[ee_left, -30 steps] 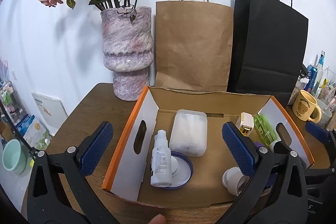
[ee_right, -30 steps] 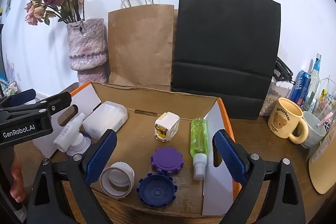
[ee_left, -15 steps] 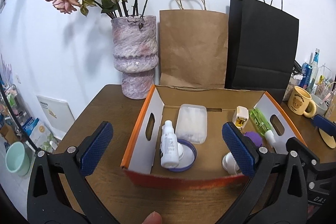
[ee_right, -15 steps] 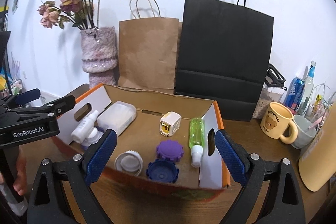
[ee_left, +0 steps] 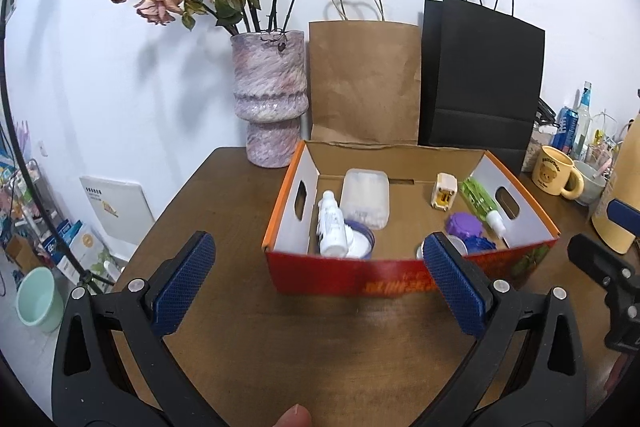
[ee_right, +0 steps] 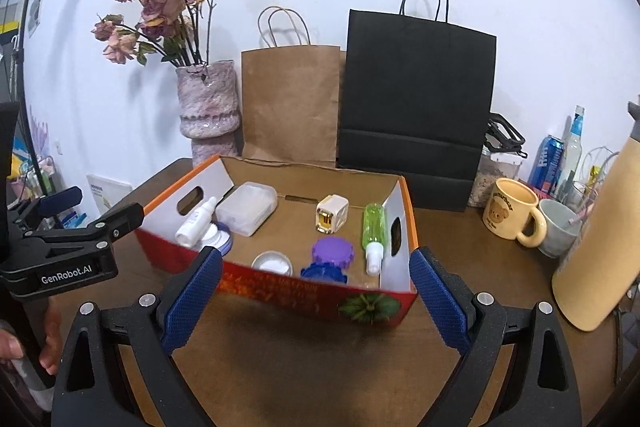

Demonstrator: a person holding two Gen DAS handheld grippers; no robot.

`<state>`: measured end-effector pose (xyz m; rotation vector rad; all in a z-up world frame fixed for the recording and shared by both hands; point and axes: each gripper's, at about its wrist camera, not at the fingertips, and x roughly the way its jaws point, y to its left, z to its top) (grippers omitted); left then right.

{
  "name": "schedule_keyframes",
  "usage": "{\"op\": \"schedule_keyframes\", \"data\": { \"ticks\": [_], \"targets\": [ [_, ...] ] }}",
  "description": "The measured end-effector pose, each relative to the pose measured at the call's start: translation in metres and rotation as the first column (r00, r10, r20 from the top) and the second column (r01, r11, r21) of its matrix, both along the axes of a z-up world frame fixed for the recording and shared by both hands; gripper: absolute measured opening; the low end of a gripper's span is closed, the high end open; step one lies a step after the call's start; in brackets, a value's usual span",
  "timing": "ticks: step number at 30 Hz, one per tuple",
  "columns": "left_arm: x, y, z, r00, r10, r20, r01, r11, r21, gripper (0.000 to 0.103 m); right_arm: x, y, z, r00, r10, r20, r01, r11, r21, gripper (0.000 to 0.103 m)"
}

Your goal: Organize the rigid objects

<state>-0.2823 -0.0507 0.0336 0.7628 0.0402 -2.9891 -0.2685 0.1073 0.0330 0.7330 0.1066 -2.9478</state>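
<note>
An open cardboard box [ee_left: 400,279] [ee_right: 280,291] with orange rims and a red front stands on the brown table. Inside lie a white dropper bottle [ee_left: 331,225] [ee_right: 196,217], a clear plastic case [ee_left: 366,197] [ee_right: 248,203], a cream charger plug [ee_left: 444,191] [ee_right: 330,213], a green spray bottle [ee_left: 480,203] [ee_right: 374,231], a purple lid [ee_left: 464,225] [ee_right: 333,251], a blue lid [ee_right: 324,273] and a white jar [ee_right: 272,263]. My left gripper [ee_left: 316,287] and right gripper [ee_right: 316,301] are both open and empty, in front of the box.
A stone vase of dried roses [ee_left: 270,99], a brown paper bag [ee_left: 364,83] and a black paper bag [ee_left: 480,83] stand behind the box. To the right are a yellow bear mug [ee_right: 510,215], a grey cup [ee_right: 560,227], a tan bottle [ee_right: 600,251] and drink cans [ee_right: 550,159].
Both grippers have pulled back from over the box toward the near side of the table. The box now shows whole, with its red front visible. Its contents have not moved.
</note>
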Motion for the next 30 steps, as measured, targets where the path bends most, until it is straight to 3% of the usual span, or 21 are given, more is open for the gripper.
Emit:
{"op": "schedule_keyframes", "data": {
  "ticks": [16,25,30],
  "targets": [
    [0.067,0.002,-0.001,1.0,-0.022,0.016,0.022,0.999,-0.023,0.103,0.067,-0.006,0.006,1.0,0.007,-0.007,-0.007,0.999,-0.032,0.098],
    [0.077,0.005,-0.01,0.999,-0.033,0.042,0.034,0.999,-0.03,0.103,0.078,-0.001,-0.007,0.997,-0.025,0.066,0.027,0.999,-0.035,0.098],
    [0.079,0.005,-0.01,0.999,-0.036,0.04,0.037,0.999,-0.027,0.103,0.081,-0.002,-0.008,0.998,-0.02,0.066,0.023,0.999,-0.034,0.098]
  ]
}}
